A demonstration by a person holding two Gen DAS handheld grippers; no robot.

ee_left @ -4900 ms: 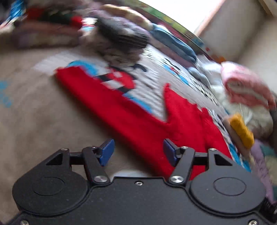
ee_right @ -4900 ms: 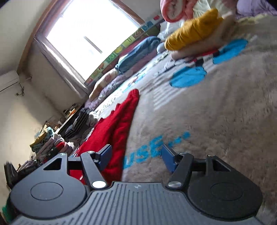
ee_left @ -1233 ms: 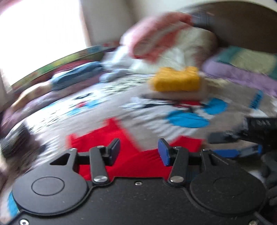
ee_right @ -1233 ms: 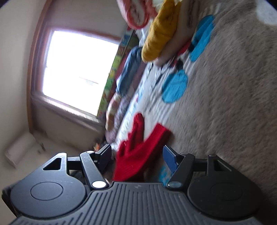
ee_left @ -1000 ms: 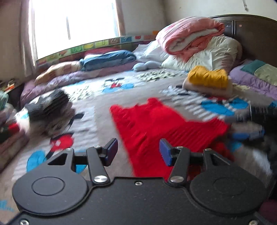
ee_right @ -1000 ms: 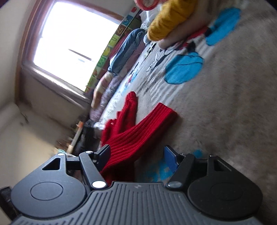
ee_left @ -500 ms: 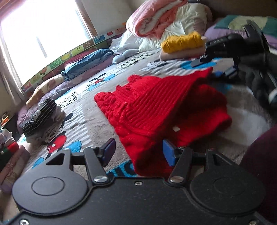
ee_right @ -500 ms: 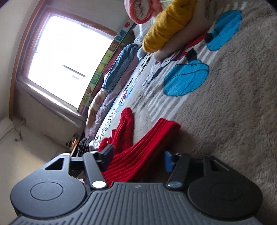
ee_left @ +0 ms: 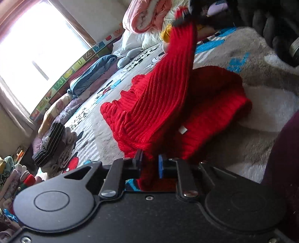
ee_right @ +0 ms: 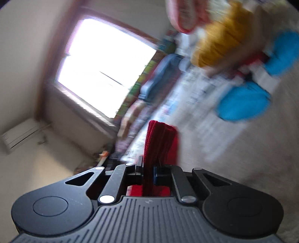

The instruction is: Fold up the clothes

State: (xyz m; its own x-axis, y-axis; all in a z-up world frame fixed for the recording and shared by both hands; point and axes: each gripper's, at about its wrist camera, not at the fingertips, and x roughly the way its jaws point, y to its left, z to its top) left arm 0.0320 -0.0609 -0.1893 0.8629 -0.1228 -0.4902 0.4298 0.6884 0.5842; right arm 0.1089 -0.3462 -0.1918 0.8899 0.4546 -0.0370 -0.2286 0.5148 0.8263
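Lifting the red sweater by two corners

Gripping the near edge of the red knit sweater (ee_left: 179, 104), the left gripper (ee_left: 150, 165) has its jaws closed down to a narrow gap, with a bunched fold of the ribbed fabric pinched between them. The right gripper (ee_right: 148, 171) is likewise nearly closed on a thick wad of the same sweater (ee_right: 158, 142), which stands up out of its jaws; that view is blurred, so little more can be read there.

Seen from the left wrist, the sweater runs from the jaws at the near edge away to the far right, where a raised panel rises steeply to the other gripper (ee_left: 184, 17), dark and partly cut off at the top of the frame. The rest of the garment lies in a rumpled heap on the cartoon-print blanket (ee_left: 261, 61) covering the bed, to the right of the lifted panel. A small white label (ee_left: 182, 130) shows on the lower layer.

The stretched edge between the two grips is the sweater's long axis here, and it appears taut. The fold looks only partly done: the next move probably means carrying that raised edge across the heap, and the loose lower layers could drag or bunch.

A yellow knit (ee_right: 222, 41) sits folded at the far end of the bed, with a striped pile (ee_left: 49, 144) to the left.
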